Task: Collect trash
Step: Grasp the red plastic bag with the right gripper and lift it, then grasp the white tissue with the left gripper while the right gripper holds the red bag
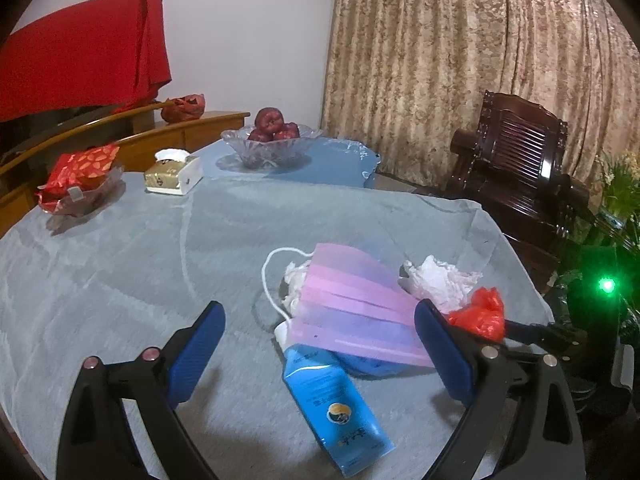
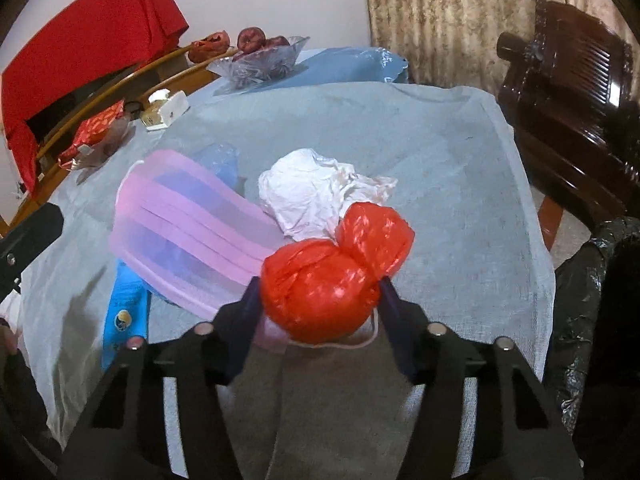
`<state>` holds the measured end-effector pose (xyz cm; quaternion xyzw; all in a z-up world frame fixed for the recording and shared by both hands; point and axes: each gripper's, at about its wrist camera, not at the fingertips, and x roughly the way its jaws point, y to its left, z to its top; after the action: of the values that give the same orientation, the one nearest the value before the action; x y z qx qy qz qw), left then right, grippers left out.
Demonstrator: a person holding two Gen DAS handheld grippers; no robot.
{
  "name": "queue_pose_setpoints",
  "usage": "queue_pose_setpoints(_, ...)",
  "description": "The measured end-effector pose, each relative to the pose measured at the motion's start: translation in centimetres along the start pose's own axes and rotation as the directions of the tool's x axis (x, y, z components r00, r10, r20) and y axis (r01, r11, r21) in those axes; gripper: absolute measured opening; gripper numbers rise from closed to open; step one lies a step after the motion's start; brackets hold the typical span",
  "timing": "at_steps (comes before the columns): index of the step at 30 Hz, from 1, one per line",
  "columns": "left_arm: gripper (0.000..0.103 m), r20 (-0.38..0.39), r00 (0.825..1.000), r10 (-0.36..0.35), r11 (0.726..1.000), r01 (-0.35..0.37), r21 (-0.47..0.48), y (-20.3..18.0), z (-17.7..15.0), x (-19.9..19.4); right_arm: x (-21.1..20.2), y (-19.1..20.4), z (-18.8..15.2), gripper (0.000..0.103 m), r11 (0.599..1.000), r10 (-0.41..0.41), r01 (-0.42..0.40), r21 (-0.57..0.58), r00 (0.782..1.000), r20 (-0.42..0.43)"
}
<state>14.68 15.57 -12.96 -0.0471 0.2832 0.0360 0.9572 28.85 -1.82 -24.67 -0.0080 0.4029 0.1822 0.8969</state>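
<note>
Caught mid-pickup: right gripper (image 2: pixel 318 296) clamped on red bag (image 2: pixel 332 276); left gripper (image 1: pixel 320 344) wide open, empty. Next, prob.: lift to black bin liner (image 2: pixel 592 304).

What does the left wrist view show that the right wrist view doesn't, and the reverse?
Only the left wrist view: the left gripper open over the blue packet, and a green light at the right edge.

Only the right wrist view: the right gripper with its fingers pressed on the red plastic bag, and a black bin bag beside the table.

Both: pink face mask, crumpled white tissue, fruit bowl, tissue box.
</note>
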Motion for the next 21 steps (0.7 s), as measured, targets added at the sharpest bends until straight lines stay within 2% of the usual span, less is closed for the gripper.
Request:
queue_pose_setpoints(4,0.093,0.007,1.0,-0.018,1.0,0.018,0.004,-0.7,0.5,-0.1,-1.3,-0.4,0.1,0.045,1.0,0.011,-0.011,-0.002,1.0,0.024)
queue_pose_setpoints(12,0.09,0.017,0.996,-0.083,0.996,0.083,0.027,-3.3,1.6,0.4,-4.9,-2.3,0.9,0.045,1.0,-0.013,0.011,0.017,0.996,0.091)
queue_pose_setpoints(17,0.09,0.012,0.993,-0.115,0.992,0.114,0.044,-5.6,2.3,1.8,-6.3,-4.5,2.0,0.045,0.999,-0.043,0.039,0.037,0.991,0.126)
queue_pose_setpoints(21,0.085,-0.011,0.991,-0.133,0.989,0.133,0.063,-7.6,2.5,3.6,-6.8,-5.9,2.4,0.045,0.997,-0.066,0.059,0.055,0.988,0.14)
